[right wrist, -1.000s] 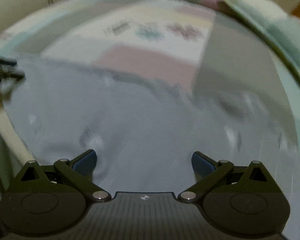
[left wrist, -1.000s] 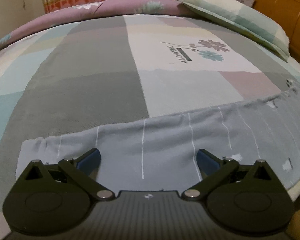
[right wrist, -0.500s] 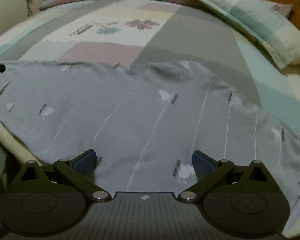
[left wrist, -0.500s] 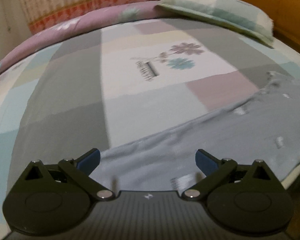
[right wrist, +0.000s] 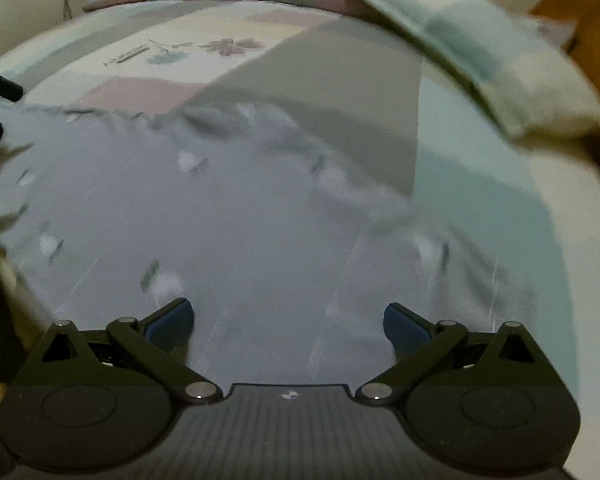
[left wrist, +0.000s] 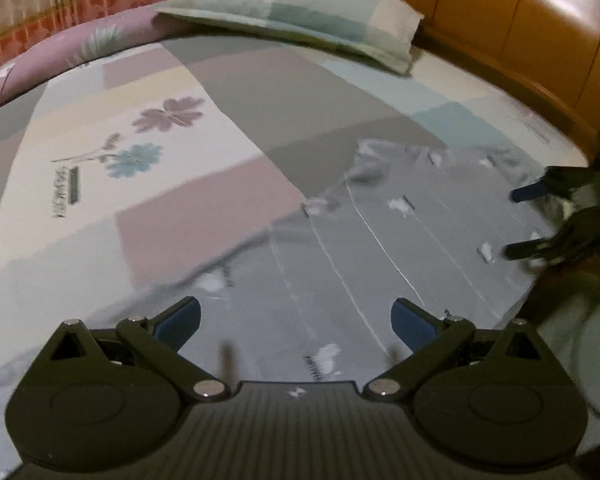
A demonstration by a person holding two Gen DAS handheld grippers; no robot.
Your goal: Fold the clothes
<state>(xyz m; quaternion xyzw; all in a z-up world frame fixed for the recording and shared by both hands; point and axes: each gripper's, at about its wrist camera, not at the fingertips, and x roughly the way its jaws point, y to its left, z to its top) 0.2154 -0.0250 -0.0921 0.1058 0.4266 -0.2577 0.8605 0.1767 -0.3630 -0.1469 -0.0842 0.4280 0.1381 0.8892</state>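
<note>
Both views are swinging toward the checked pillow (left wrist: 296, 12); both claws, left gripper (left wrist: 296, 320) and right gripper (right wrist: 288, 320), are gaping empty over the grey striped garment (left wrist: 380, 248); pinching its pillow-side edge suits folding.

1. Left tongs (left wrist: 296, 322) — black linkage arms with triangular cut-outs, blue pads at the tips.
2. Silver pivot screws and round black discs flank a ribbed grey body bearing a small white mark.
3. Right tongs (right wrist: 288, 316) — the same build.
</note>
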